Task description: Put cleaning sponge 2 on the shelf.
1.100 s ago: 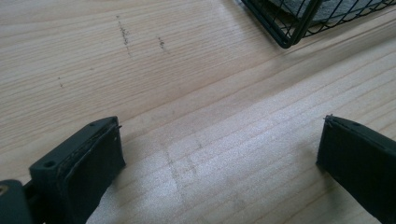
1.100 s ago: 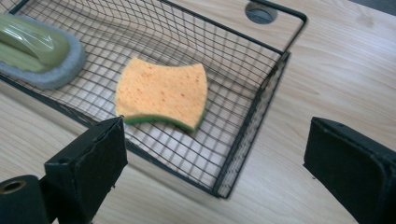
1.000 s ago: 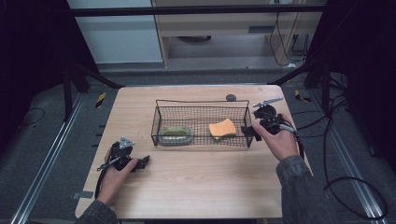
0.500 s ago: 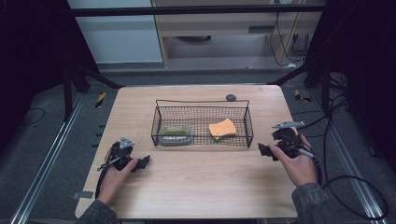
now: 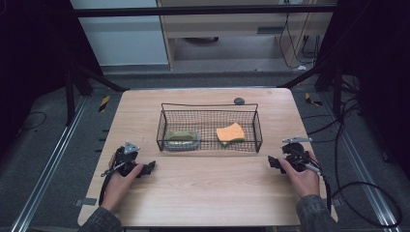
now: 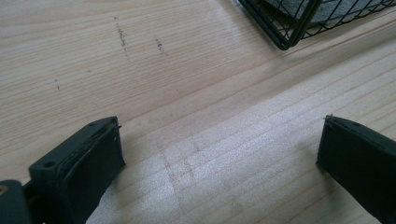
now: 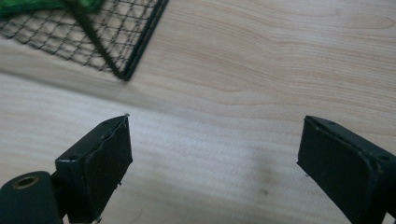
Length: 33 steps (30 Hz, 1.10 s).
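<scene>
A black wire basket (image 5: 208, 105) stands mid-table, holding an orange sponge (image 5: 230, 133) on the right and a green-grey pad (image 5: 181, 138) on the left. My left gripper (image 5: 150, 166) lies low on the table left of the basket, jaws wide apart over bare wood. In the left gripper view, that gripper (image 6: 219, 154) points past the basket corner (image 6: 285, 42). My right gripper (image 5: 271, 162) sits near the table's right edge, below the basket's right end, open with nothing between its pads. The right gripper view puts that gripper (image 7: 215, 158) facing bare wood and the basket corner (image 7: 126, 70).
A small dark round object (image 5: 239, 101) lies on the table just behind the basket. Cables trail off the right side of the table (image 5: 203, 193). Dark frame posts stand at both far corners.
My right hand has come away from the basket's right end, moving down and toward the near right part of the table. The left hand has stayed put.
</scene>
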Motion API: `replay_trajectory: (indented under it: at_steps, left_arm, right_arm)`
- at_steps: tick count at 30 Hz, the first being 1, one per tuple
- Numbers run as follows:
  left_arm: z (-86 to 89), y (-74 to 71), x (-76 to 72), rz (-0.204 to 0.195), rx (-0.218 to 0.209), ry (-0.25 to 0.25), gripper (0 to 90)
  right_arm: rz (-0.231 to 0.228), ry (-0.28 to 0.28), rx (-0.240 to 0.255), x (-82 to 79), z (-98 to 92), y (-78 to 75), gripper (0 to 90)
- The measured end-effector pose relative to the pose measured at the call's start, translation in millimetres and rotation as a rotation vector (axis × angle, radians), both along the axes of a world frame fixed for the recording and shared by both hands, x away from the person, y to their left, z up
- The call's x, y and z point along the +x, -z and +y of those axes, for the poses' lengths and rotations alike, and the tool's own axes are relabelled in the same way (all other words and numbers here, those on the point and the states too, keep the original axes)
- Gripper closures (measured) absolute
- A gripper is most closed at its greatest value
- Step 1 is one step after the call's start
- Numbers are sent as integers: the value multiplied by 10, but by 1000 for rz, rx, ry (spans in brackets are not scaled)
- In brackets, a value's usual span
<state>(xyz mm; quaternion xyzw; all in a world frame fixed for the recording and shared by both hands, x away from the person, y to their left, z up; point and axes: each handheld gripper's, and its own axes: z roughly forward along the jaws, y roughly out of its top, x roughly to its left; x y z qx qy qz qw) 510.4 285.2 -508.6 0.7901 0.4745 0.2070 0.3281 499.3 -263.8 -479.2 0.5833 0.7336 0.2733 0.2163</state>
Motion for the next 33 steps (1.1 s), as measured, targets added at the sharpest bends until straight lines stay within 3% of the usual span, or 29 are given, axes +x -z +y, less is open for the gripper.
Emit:
replay_trajectory:
  at_steps: [5,12,22,27,33]
  left_arm:
    - [0,-2,2,2,3,3,0]
    - [0,-4,5,3,7,6,0]
    - [-4,-2,7,2,4,4,0]
    - [-5,-2,6,2,4,4,0]
    - [-5,-2,7,2,5,4,0]
  right_arm:
    - [-41,32,15,115,-34,69,100]
    - [-45,62,25,211,-55,167,97]
    - [-52,58,19,240,-21,264,85]
    - [-107,48,22,208,-6,328,46]
    - [-96,62,24,217,-9,328,14]
